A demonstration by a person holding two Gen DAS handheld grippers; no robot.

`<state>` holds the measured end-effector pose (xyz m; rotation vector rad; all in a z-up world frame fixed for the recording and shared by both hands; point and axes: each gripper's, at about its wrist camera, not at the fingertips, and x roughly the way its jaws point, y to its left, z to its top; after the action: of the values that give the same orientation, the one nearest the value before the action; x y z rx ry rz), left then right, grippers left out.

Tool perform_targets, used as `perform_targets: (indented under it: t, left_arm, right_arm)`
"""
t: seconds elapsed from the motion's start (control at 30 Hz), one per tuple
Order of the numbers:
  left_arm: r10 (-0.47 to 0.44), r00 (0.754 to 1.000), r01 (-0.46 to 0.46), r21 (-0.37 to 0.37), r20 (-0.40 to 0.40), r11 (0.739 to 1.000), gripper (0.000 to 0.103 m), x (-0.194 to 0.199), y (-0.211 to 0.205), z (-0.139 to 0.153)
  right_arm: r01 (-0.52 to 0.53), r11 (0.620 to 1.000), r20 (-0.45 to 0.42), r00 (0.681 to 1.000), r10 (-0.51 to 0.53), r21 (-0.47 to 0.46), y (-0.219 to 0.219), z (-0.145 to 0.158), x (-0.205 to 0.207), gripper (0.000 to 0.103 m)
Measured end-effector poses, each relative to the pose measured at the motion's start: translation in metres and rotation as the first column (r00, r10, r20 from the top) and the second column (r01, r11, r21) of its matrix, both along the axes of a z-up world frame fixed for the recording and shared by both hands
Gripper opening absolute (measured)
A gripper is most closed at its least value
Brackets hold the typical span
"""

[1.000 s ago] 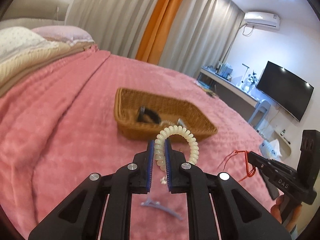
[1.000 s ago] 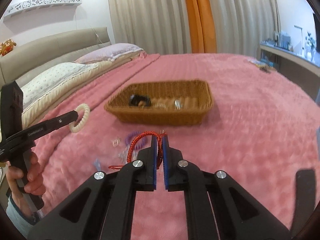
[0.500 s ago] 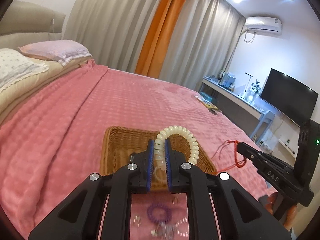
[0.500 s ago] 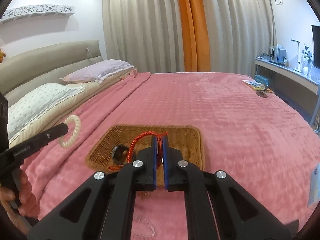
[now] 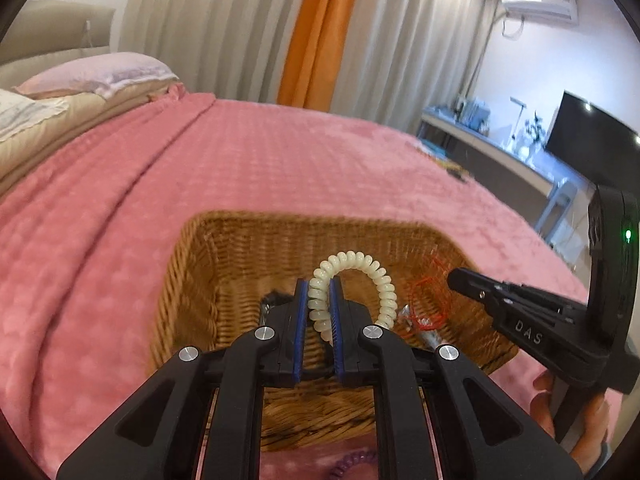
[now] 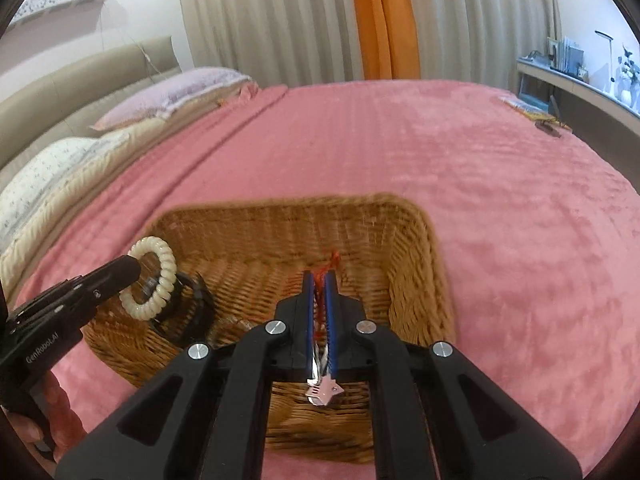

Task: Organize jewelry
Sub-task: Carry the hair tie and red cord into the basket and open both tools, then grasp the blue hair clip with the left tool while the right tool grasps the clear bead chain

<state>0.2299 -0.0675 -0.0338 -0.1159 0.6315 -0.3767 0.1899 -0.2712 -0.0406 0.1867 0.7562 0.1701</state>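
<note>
My left gripper is shut on a cream spiral coil band, which loops up to the right of the pads. It hangs over the inside of a brown wicker basket on the pink bedspread. My right gripper is shut on a red cord, also over the basket. A small silver star clip shows under its jaws. Each view shows the other gripper: the right gripper with the red cord, and the left gripper with the coil band.
A black band and a small silver piece lie in the basket. A purple coil sits on the blanket in front of it. Pillows lie at the far left. A desk and TV stand to the right.
Both grippers have travelled forward from the loose items on the blanket to above the basket, still holding the coil band and the red cord. The basket now fills the lower part of both views.
</note>
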Motion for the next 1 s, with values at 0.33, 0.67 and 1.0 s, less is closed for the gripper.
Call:
perform_targets:
  t: [0.33, 0.67, 1.0]
  left_arm:
    - [-0.009, 1.0, 0.009, -0.018, 0.001, 1.0, 0.045, -0.011, 0.01, 0.005]
    - [-0.02, 0.998, 0.025, -0.083, 0.068, 0.996, 0.055, -0.088, 0.036, 0.051]
    - [0.061, 0.995, -0.064, -0.043, -0.075, 0.997, 0.055, -0.167, 0.063, 0.019]
  right_arm:
    - [0.043, 0.998, 0.018, 0.999, -0.044, 0.037, -0.011, 0.005, -0.014, 0.068]
    - [0.032, 0.998, 0.087, 0.996, -0.037, 0.057, -0.017, 0.048, -0.089, 0.068]
    - [0.001, 1.0, 0.035, 0.999, -0.002, 0.028, -0.001, 0.016, -0.155, 0.067]
